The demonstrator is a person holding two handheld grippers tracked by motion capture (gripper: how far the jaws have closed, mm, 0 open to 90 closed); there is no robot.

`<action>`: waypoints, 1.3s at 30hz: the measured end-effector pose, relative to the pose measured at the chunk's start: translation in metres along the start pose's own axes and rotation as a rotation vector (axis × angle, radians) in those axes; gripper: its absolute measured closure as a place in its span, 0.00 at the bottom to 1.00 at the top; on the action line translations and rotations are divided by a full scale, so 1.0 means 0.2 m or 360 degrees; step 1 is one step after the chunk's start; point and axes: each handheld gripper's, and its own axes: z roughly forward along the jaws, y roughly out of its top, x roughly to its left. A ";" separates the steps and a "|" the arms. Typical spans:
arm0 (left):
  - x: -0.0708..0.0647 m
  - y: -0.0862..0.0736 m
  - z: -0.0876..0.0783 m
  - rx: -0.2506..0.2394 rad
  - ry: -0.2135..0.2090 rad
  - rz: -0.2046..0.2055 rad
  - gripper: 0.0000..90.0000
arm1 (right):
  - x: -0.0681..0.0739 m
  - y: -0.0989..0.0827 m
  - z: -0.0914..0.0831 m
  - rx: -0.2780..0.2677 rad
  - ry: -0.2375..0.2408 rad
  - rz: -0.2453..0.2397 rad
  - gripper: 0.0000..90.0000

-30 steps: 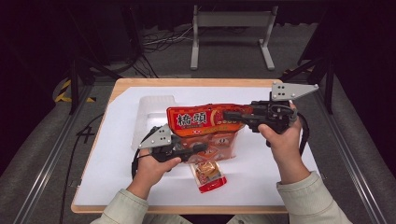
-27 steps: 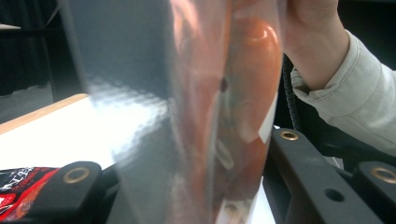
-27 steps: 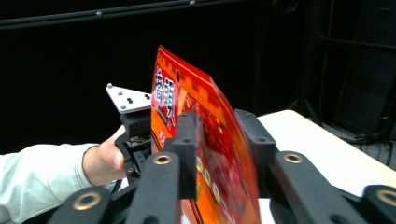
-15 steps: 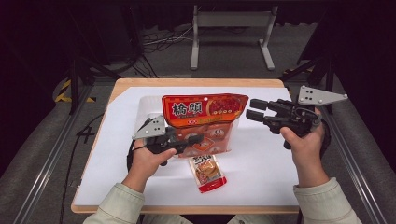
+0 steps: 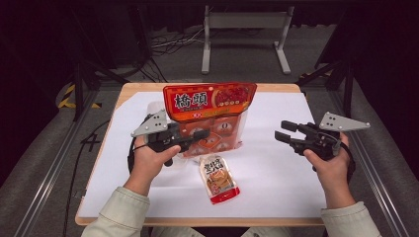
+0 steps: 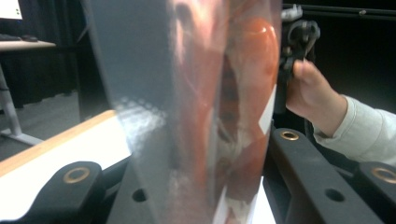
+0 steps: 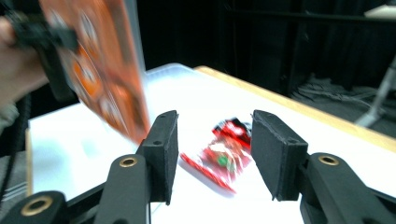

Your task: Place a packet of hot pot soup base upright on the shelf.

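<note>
Your right gripper has just let go of the big bag and stands open, empty, so only your left gripper holds it upright above the small packet.

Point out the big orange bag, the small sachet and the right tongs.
big orange bag [image 5: 210, 101], high view, printed top panel.
small sachet [image 5: 219, 178], high view, its middle.
right tongs [image 5: 285, 132], high view, between the tips.
</note>
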 end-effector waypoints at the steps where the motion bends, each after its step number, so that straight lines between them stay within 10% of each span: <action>1: 0.01 0.01 0.00 0.0000 0.0007 0.0005 0.79 | -0.01 -0.02 0.00 0.0017 -0.0017 0.0010 0.58; 15: 0.14 0.12 -0.06 -0.0019 0.0147 0.0053 0.79 | -0.09 -0.14 -0.03 0.0112 -0.0157 0.0028 0.53; 39: 0.46 0.06 -0.22 -0.0050 0.0496 0.0046 0.79 | -0.10 -0.20 -0.13 0.0109 -0.0210 0.0099 0.54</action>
